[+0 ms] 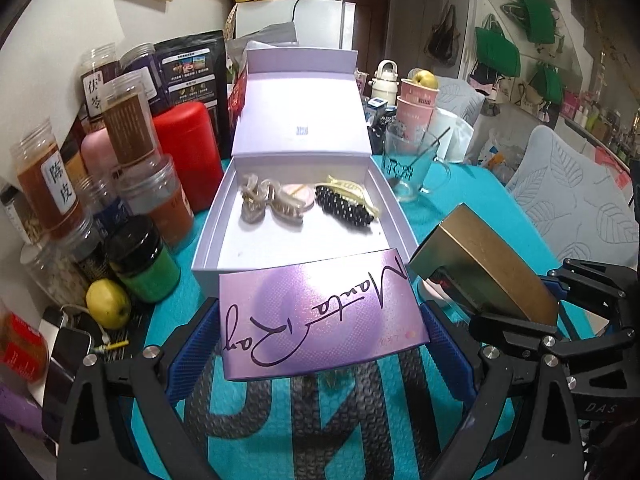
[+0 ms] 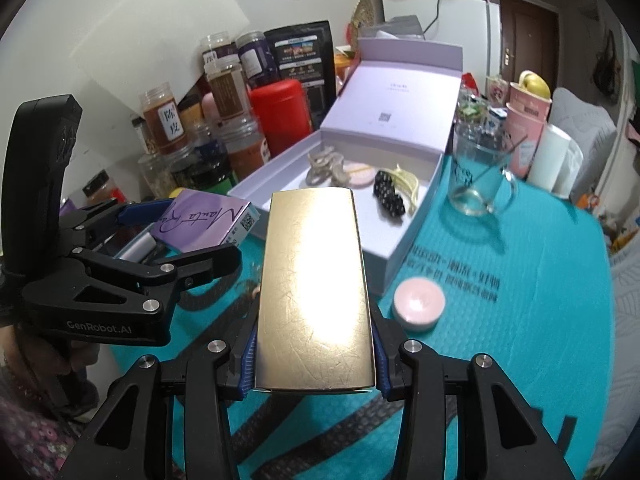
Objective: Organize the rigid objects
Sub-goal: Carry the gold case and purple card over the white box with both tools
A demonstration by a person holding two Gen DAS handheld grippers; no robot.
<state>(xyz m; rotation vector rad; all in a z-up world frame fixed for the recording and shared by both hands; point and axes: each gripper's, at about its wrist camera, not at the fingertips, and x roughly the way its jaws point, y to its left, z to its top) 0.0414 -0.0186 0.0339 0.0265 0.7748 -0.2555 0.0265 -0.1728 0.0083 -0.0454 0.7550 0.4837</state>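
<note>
The left tongs (image 1: 320, 328) squeeze a shiny purple box (image 1: 320, 316) from both sides and hold it up over the blue surface (image 1: 472, 200), just in front of the open white box (image 1: 224, 216). The right tongs (image 2: 316, 344) squeeze a flat gold case (image 2: 316, 288) and hold it up too, beside the purple box. Inside the white box, near its back wall, lie some hair clips (image 1: 272, 200) and a black hairbrush (image 1: 344, 208). A pink round tin (image 2: 419, 305) sits on the surface by the white box's front corner.
</note>
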